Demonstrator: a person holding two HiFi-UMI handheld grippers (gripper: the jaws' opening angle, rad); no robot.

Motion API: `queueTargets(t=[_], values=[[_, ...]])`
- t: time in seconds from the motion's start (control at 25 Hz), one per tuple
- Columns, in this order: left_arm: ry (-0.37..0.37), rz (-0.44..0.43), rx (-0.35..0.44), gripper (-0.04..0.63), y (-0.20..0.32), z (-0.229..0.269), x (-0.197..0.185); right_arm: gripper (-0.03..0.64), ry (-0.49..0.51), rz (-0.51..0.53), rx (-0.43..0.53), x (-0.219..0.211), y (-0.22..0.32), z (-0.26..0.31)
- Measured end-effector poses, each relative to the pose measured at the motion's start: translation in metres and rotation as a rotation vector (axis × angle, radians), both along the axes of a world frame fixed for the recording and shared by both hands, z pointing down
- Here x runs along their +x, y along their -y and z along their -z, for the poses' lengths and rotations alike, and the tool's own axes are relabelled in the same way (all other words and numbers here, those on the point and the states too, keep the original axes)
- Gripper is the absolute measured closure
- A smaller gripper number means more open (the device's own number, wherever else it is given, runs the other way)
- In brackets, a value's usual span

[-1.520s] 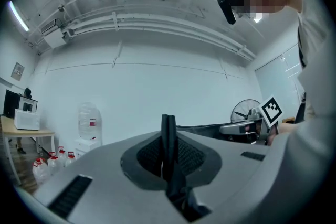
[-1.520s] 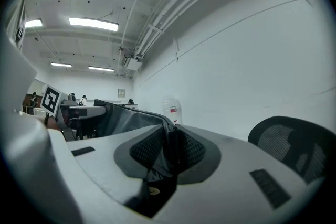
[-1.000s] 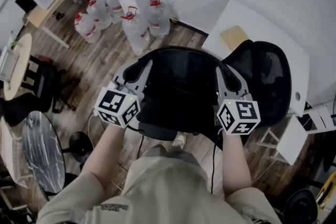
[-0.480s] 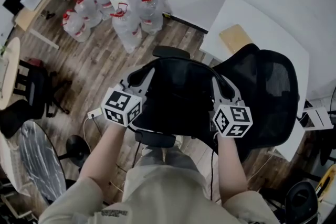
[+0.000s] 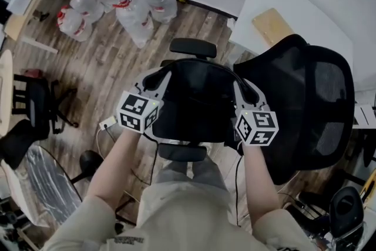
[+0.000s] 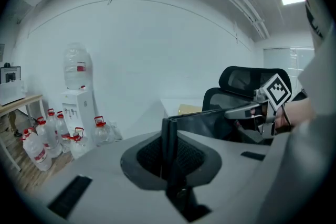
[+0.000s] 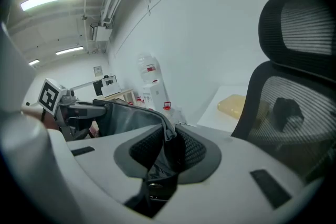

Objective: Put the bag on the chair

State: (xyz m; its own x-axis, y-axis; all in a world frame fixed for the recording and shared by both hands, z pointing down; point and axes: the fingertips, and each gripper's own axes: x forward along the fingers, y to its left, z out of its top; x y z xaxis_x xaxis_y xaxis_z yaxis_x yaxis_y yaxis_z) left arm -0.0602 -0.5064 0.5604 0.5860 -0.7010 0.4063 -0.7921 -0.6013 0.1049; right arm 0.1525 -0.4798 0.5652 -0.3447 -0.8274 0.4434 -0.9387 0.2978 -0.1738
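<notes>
Over the chair seat: black bag [image 5: 197, 100] hangs between near armrest [image 5: 182, 153] and far armrest [image 5: 192, 47], with the mesh back of the chair [image 5: 320, 97] at its right; whether it rests on the seat cannot be told.
Change since a second ago: far armrest has come into sight beyond the bag; chair back shows fuller; water bottles [image 5: 132, 9] sit further toward the upper left.
Left gripper [image 6: 169, 139]: jaws pressed together on the bag's thin rim.
Right gripper [image 7: 167, 147]: jaws pinching a bunched fold of the rim.
Bag against grippers: stretched between them, one at each end.
</notes>
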Motion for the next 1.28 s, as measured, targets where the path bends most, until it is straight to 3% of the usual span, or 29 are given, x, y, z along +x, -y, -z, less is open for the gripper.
queueTargets(t=[0.52, 0.84, 1.28], values=[[0.022, 0.039, -0.189, 0.549, 0.005, -0.133, -0.038, 0.523, -0.076, 0.013, -0.133, -0.038, -0.001, -0.124], [0.056, -0.006, -0.281, 0.548, -0.004, -0.206, -0.047, 0.518, -0.121, 0.027, -0.245, -0.046, -0.012, -0.197], [0.186, -0.077, -0.416, 0.538, -0.044, -0.284, -0.054, 0.515, -0.191, 0.05, -0.403, -0.05, -0.053, -0.283]])
